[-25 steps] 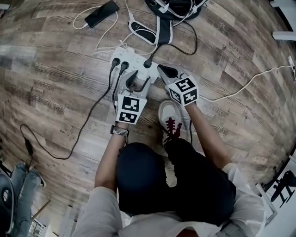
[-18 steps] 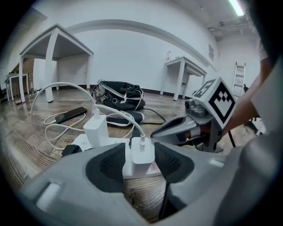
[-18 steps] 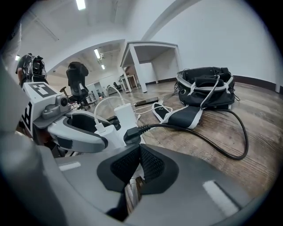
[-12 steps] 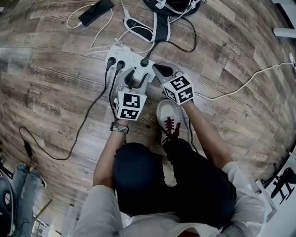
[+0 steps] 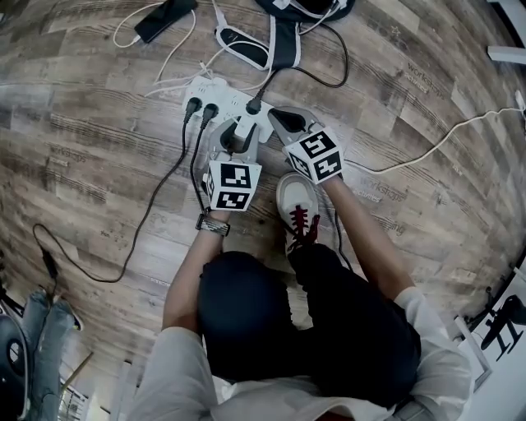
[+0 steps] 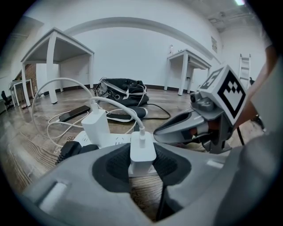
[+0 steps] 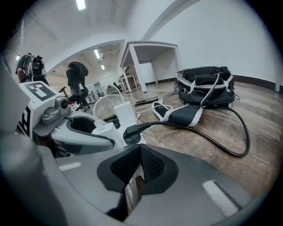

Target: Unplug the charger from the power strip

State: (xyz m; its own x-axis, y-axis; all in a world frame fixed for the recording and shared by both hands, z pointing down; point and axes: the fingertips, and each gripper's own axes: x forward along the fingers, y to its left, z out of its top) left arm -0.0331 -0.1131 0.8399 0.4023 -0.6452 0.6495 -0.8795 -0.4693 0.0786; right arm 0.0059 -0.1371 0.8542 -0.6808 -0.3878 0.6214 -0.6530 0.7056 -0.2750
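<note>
Two tongs at power strip (image 5: pixel 215 92), left tongs (image 6: pixel 142 170) just closing, pinching white charger (image 6: pixel 142 150) between pads, right tongs (image 7: pixel 139 165) pressed together

Under me is a brown wooden floor (image 5: pixel 99 140). A black phone (image 5: pixel 164 18) lies on it, far up from my feet. A black bag (image 6: pixel 121 88) sits on the floor too. My white shoe (image 5: pixel 297 201) has red laces. Far off I see a white table (image 6: pixel 51 66), a ladder (image 6: pixel 244 66) and a black chair (image 7: pixel 78 86)
</note>
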